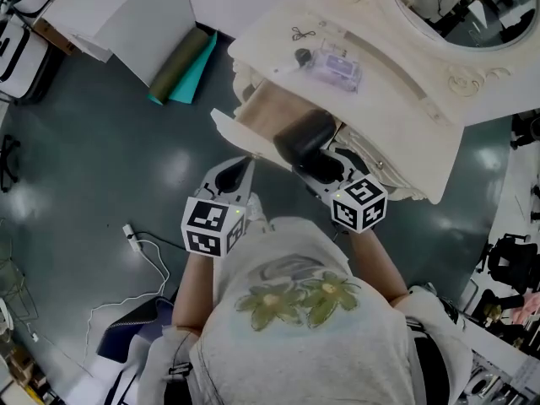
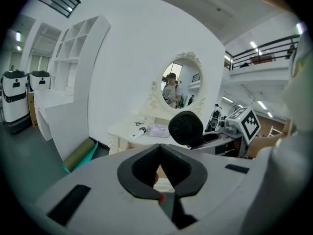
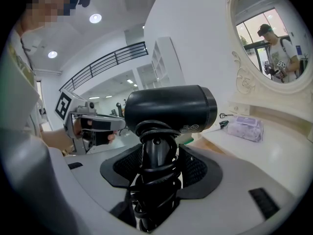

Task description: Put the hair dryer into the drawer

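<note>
Head view: the right hand-held gripper is clamped on the handle of the black, barrel-bodied plastic hair dryer, whose black cord is wound round that handle; the right gripper view shows both jaws pressed against handle and cord, with the barrel crosswise above them; the dryer hangs over the 5 o'clock corner of the pulled-out, tan-lined wooden drawer of the cream carved dressing table, and is not yet inside it; the left hand-held gripper, jaws closed tip to tip on nothing, sits at the dryer's 8 o'clock, near the drawer front; a lilac soft pack lies on the table top at the drawer's 2 o'clock, apart from the dryer

Step in hand, as judged: carrying the dryer into the drawer; to do it well, move it toward 11 o'clock until the barrel is wholly over the tan floor; turn the barrel along the drawer's long side so that it clears the table's edge; lower it until the body rests, and only then part the jaws; keep the cord coils inside the rim so that nothing catches on closing
</note>
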`<state>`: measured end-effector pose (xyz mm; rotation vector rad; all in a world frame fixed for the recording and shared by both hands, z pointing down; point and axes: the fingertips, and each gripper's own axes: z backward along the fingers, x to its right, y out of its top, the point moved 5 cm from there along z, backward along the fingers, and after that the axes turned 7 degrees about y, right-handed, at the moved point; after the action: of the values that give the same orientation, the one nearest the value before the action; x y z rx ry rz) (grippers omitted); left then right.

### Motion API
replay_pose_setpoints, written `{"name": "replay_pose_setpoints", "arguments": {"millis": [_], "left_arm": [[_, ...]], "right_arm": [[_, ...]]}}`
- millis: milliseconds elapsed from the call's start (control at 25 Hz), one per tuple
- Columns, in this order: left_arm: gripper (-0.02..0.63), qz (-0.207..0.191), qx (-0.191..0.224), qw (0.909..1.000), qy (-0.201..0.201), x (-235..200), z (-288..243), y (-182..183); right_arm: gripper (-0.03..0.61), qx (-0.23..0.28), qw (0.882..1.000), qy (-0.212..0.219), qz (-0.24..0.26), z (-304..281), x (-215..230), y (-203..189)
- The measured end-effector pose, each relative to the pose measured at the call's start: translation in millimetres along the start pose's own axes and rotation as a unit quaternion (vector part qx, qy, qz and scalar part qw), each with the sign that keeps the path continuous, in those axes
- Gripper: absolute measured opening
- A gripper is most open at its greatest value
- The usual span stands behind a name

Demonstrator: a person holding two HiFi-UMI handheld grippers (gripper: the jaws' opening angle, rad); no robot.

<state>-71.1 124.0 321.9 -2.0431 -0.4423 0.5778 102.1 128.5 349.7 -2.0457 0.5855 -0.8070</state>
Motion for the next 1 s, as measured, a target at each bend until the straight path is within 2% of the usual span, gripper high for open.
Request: {"name": "replay_pose_setpoints", "arguments": {"millis": [240,600,1000], "left_arm": [[0.011,0.001,-0.016,0.9998,-0.011,-26.6,-9.2,-3.2],[0.011,0.006,-0.036,0.9990,-0.027,-35.8,-32.9,-2.4],[0.011,0.008,-0.037,0.9993,-0.007,-50.9,-48.8,22.8]], "right_arm": [[0.219,-0.004,1.000,-0.014,-0.002,-20.1,7.7,7.9],[0.219,-0.019,1.000,-0.015,0.000,-41.9,26.8,17.5],[0.219,-0.049,0.999,0.002,0.008,-62.3,52.9,25.3]]}}
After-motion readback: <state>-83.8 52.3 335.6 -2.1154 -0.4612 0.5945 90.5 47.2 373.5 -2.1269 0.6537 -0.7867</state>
